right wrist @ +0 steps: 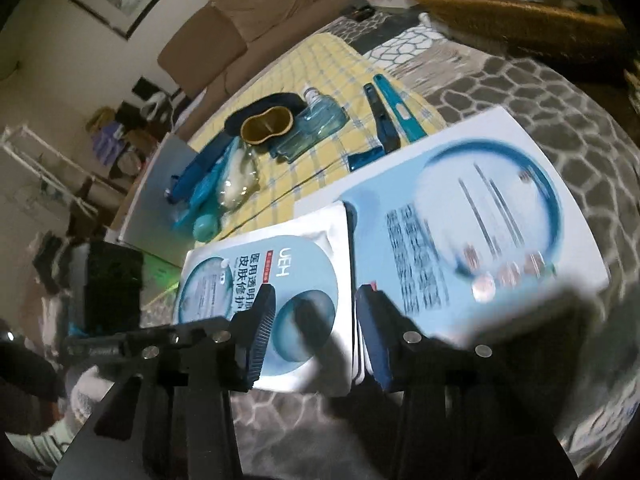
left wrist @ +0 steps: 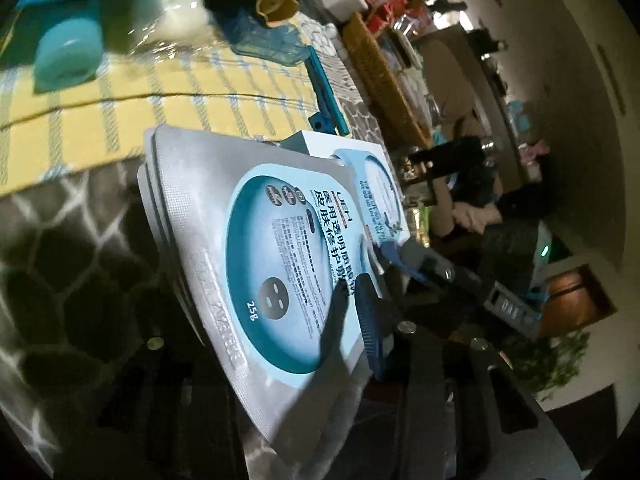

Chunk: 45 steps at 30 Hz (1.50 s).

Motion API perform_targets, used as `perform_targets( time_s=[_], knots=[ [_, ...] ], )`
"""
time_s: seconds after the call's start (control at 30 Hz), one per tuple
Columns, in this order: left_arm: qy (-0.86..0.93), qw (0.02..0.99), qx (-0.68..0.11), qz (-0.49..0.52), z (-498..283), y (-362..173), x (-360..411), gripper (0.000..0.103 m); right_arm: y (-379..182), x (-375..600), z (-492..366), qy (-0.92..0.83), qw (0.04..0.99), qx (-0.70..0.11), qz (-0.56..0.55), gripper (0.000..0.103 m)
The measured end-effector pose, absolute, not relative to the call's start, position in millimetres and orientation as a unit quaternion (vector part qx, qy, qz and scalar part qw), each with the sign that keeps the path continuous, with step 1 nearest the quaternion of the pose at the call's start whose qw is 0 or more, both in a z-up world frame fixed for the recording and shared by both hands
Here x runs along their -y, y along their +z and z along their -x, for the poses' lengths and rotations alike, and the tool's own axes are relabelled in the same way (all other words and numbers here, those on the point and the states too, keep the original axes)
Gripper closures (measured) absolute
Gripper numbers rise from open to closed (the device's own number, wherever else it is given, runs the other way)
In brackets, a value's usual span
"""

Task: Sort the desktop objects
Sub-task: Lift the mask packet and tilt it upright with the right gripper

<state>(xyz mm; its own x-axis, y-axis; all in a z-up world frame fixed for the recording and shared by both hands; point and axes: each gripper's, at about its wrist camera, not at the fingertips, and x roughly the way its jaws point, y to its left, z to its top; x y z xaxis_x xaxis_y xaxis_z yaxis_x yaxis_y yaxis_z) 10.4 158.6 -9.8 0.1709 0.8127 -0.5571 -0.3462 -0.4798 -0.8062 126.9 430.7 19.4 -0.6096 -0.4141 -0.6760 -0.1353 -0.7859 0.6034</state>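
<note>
A stack of silver and blue face-mask sachets (left wrist: 272,240) lies partly over a white and blue box (left wrist: 320,144) on the stone-patterned tabletop. My left gripper (left wrist: 292,284) straddles the stack. Its right finger pad (left wrist: 370,320) stands at the printed face, and the other finger is hidden under the sachets, so I cannot see whether the pads press. In the right wrist view the sachets (right wrist: 256,264) lie beside the box (right wrist: 480,208). My right gripper (right wrist: 316,292) is open over the stack's near corner, with the stack's edge next to its right finger. The right gripper (left wrist: 432,268) also shows at the sachets' far edge.
On the yellow checked cloth (right wrist: 320,60) lie a blue glass bottle (right wrist: 316,128), a black case with a mustard rim (right wrist: 268,124), a teal-capped tube (right wrist: 206,228) and blue pens (right wrist: 400,112). A wicker basket (right wrist: 500,12) stands at the far right. A person's hand (right wrist: 80,392) is at the lower left.
</note>
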Motion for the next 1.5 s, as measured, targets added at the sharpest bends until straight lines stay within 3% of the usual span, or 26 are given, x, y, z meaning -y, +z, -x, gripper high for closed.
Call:
perform_targets(
  time_s=[0.13, 0.33, 0.5, 0.57, 0.67, 0.9, 1.07, 1.37, 1.5],
  knots=[
    [0.594, 0.493, 0.197, 0.604, -15.9, -5.4, -163.6, 0.069, 7.6, -448.0, -161.9, -0.817, 0.071, 0.397, -0.412, 0.05],
    [0.56, 0.523, 0.196, 0.612, -28.3, -2.6, -177.9, 0.069, -19.7, -461.1, -175.2, -0.771, 0.09, 0.489, -0.397, 0.05],
    [0.557, 0.525, 0.179, 0.618, -34.8, -5.7, -182.4, 0.069, -29.6, -455.7, -160.2, -0.751, 0.118, 0.519, -0.391, 0.052],
    [0.561, 0.528, 0.16, 0.617, -39.3, -4.5, -183.3, 0.069, -27.9, -447.2, -155.5, -0.751, 0.129, 0.509, -0.4, 0.052],
    [0.568, 0.531, 0.132, 0.615, -45.9, -2.4, -183.6, 0.069, -23.4, -436.1, -154.2, -0.752, 0.149, 0.497, -0.407, 0.063],
    [0.604, 0.533, 0.076, 0.588, -55.3, 10.5, -177.2, 0.067, -14.1, -423.5, -152.4, -0.772, 0.146, 0.459, -0.415, 0.078],
    [0.633, 0.544, 0.017, 0.55, -67.0, 36.1, -173.8, 0.067, -2.4, -413.3, -151.7, -0.792, 0.133, 0.421, -0.422, 0.078],
    [0.623, 0.577, -0.013, 0.529, -89.1, 51.5, -177.5, 0.067, 15.0, -400.4, -154.2, -0.793, 0.158, 0.435, -0.396, 0.08],
    [0.615, 0.588, -0.01, 0.525, -96.5, 56.2, -183.0, 0.067, 29.1, -383.3, -142.9, -0.809, 0.159, 0.389, -0.411, 0.084]
  ],
)
